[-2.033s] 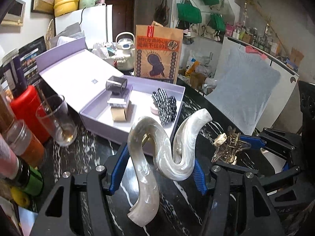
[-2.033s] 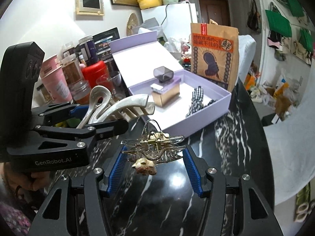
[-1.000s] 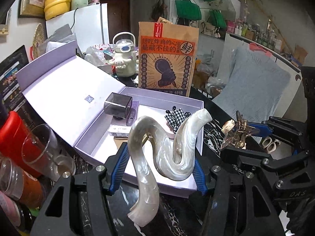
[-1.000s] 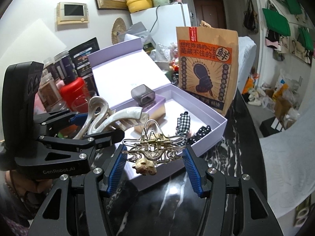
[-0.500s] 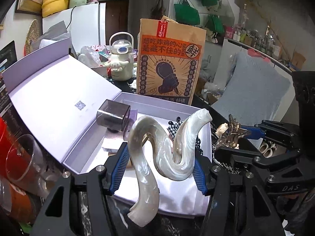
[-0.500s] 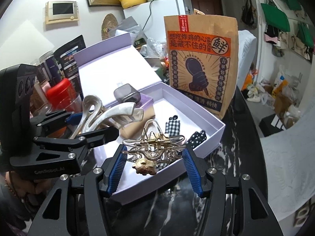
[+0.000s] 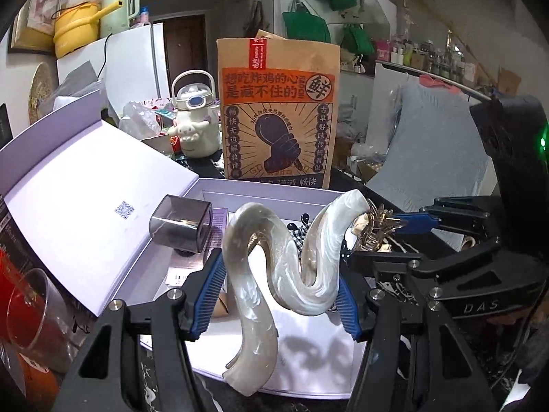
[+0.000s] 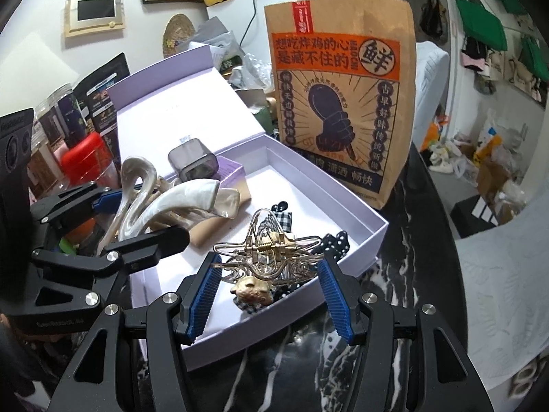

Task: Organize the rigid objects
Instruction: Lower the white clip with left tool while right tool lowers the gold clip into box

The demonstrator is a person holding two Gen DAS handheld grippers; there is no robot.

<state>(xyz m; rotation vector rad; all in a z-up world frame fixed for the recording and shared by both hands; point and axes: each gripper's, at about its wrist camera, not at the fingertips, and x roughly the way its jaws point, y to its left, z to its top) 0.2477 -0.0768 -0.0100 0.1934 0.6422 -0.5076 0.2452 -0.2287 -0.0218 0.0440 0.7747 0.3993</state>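
1. Our left gripper [image 7: 279,286] is clamped on a pearl-white S-shaped hair claw [image 7: 274,267], its blue pads pressing both sides; our right gripper [image 8: 269,283] is clamped likewise on a gold wire hair claw [image 8: 267,257] with a small gold animal charm.
2. Both claws hang over the near part of the open lavender box [image 8: 363,240], neither touching its floor as far as we can tell.
3. We see bare white floor in the box directly beneath the pearl claw and toward the near left corner.
4. Low walls rim the box; its near edge sits just under our right gripper's fingers, and the raised lid [image 7: 85,206] closes off the left side.
5. Inside the box, a smoky grey cube [image 7: 180,223] on a tan block stands at the far left, and black-and-white checked and dotted hair pieces [image 8: 338,242] lie near the right wall.
6. A brown paper bag [image 8: 339,79] stands upright just beyond the box's far side.
7. A drinking glass [image 7: 27,312] and a red container stand left of the lid on the black marbled table [image 8: 394,326].
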